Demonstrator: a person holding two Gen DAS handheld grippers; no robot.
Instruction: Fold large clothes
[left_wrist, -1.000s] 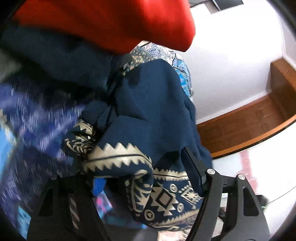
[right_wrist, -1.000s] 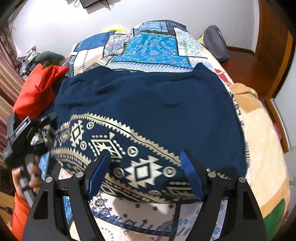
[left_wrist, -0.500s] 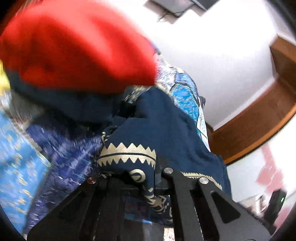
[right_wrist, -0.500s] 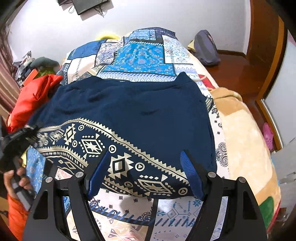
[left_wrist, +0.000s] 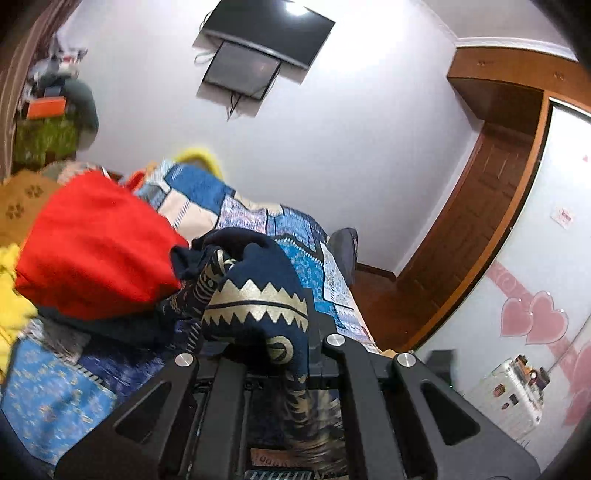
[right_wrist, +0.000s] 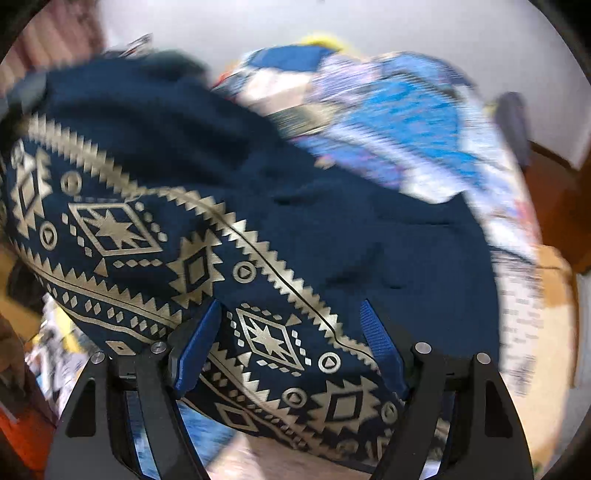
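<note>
The left hand-held gripper is clenched on a bunched corner of the navy patterned garment, beside a red cloth. The garment drapes over the patchwork bed. The right hand-held gripper stands released, blue fingers over the garment's near hem.

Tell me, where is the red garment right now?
In the left wrist view, the red garment lies at the left on the patchwork bedspread, against the bunched navy patterned cloth.

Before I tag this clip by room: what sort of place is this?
Most likely a bedroom. A bed with a patchwork bedspread takes up most of the room, a screen hangs on the wall, and a wooden wardrobe stands to one side.
</note>
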